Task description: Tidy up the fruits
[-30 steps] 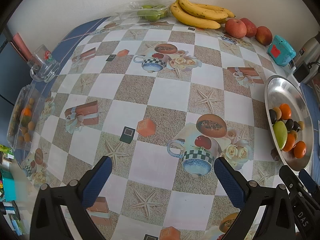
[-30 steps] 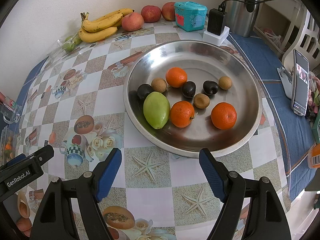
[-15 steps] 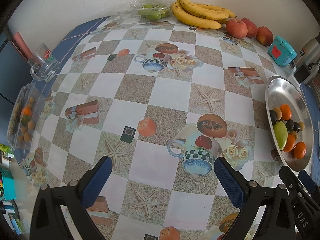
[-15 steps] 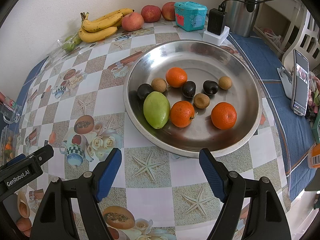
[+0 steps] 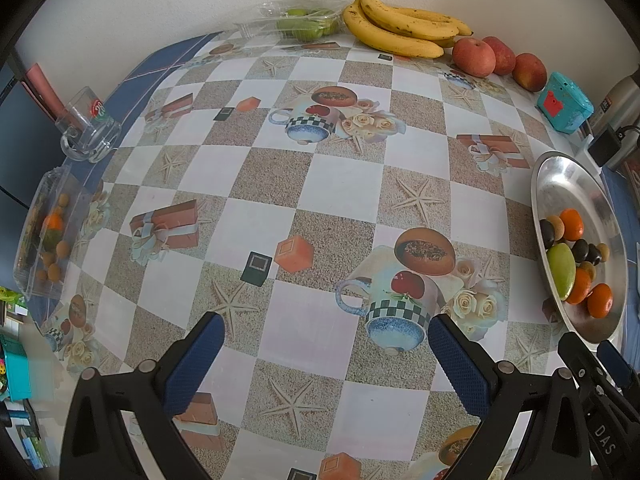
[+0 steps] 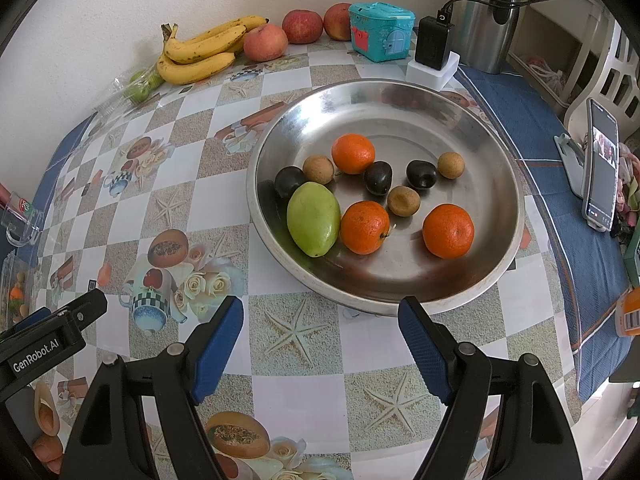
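Nothing has moved since the earlier frame: both grippers hover with fingers apart, empty. Right gripper (image 6: 320,344) sits just before the round steel tray (image 6: 496,264) holding 3 oranges, nearer than left gripper (image 5: 320,354), which has the tray to its right.

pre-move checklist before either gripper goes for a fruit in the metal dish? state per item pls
1. Right gripper open and empty: ok.
2. Left gripper open and empty: ok.
3. Metal dish just ahead of the right gripper, nothing between: ok.
4. Fruit reachable one at a time: not ok for the green mango, which touches a dark fruit and an orange; ok for the lone orange.
5. Sorting destination: cannot tell.
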Motion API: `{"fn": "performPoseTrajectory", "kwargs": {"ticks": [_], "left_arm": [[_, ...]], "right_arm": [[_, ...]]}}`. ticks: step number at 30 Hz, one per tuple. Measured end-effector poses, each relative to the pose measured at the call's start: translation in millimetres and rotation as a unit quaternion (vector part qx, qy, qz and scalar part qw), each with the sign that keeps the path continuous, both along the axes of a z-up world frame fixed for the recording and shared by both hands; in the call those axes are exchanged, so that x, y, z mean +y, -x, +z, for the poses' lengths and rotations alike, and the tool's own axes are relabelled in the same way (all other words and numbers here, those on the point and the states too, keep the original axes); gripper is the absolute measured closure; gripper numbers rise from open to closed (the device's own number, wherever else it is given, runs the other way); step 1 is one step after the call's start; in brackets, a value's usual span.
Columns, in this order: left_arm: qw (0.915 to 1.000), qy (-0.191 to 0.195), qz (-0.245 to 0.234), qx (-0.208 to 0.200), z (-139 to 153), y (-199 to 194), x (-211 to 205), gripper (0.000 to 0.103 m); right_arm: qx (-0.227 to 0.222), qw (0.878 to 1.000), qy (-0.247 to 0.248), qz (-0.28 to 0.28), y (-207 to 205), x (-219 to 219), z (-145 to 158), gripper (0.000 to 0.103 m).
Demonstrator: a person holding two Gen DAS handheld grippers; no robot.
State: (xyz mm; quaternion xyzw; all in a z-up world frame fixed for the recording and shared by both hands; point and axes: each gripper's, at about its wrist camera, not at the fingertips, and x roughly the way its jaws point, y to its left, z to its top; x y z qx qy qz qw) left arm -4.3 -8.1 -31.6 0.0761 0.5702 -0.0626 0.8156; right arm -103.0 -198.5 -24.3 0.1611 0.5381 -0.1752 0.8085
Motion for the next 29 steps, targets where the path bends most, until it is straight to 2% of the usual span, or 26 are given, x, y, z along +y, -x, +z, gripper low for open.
{"fn": "performPoseTrajectory", "kwargs": {"ticks": [29], "left_arm": [[1.0,0.004,0.006,-0.002,2.0,1.7,-0.3,0.0]], "right_arm": [[0.001,1.0,0.0,0.001,-0.3,-0.3,-0.1,0.022]]}}
